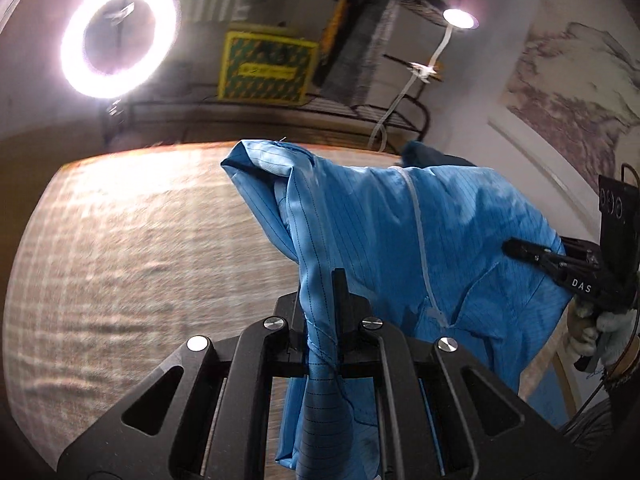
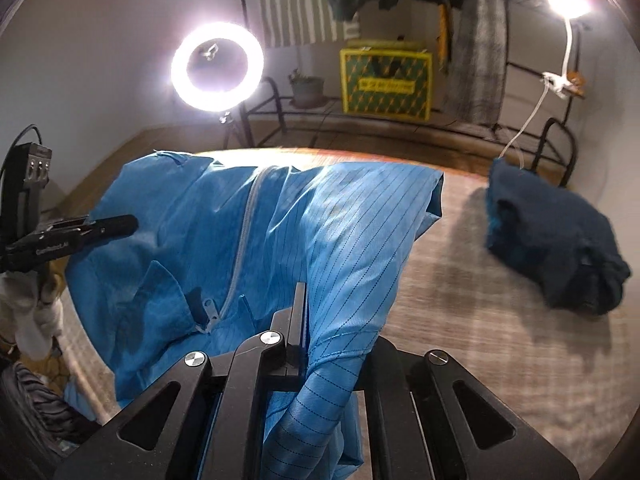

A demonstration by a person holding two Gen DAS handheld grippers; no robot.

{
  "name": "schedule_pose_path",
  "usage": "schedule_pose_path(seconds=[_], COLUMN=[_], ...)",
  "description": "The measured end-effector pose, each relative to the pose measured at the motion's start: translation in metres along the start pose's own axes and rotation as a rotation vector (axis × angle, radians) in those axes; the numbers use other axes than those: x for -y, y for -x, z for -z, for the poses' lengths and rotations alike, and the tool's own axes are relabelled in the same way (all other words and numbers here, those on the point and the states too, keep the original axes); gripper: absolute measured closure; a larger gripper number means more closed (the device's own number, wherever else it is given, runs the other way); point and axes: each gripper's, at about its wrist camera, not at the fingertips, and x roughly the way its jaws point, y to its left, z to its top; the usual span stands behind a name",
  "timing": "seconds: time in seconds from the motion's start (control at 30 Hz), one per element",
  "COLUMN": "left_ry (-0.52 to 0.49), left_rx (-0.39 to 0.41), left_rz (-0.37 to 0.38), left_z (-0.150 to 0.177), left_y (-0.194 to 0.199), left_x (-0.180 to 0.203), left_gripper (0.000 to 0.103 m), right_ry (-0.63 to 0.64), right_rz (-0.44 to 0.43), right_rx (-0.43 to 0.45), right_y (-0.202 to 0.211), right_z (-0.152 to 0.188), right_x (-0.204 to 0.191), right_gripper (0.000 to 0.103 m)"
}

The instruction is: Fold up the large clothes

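Observation:
A light blue zip-front garment (image 1: 392,240) with thin dark stripes hangs lifted above the table, stretched between both grippers. My left gripper (image 1: 324,320) is shut on a bunched fold of it at one side; it shows in the right wrist view (image 2: 120,226) at the left. My right gripper (image 2: 304,320) is shut on another fold of the garment (image 2: 288,232); it shows in the left wrist view (image 1: 520,248) at the right. The white zipper (image 2: 240,240) runs down the middle.
A table with a woven beige cloth (image 1: 140,260) lies under the garment. A dark blue folded garment (image 2: 556,236) sits on the table's right side. Behind stand a ring light (image 2: 218,66), a yellow-green bag (image 2: 386,80) on a metal rack, and a lamp (image 2: 568,2).

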Motion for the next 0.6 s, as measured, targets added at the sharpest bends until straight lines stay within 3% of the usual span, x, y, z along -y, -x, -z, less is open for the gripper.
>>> schedule_pose_path(seconds=[0.17,0.6], left_ry=[-0.043,-0.139], left_rx=[0.009,0.014], left_rz=[0.046,0.170], left_z=[-0.009,-0.047], left_y=[-0.006,-0.055], left_x=[0.036,0.147], left_gripper=[0.097,0.097], right_ry=[-0.005,-0.041], right_rz=[0.055,0.205], right_rx=[0.033,0.063], right_y=[0.022,0.061], right_z=[0.002,-0.004], right_x=[0.012,0.088], right_gripper=[0.098,0.098])
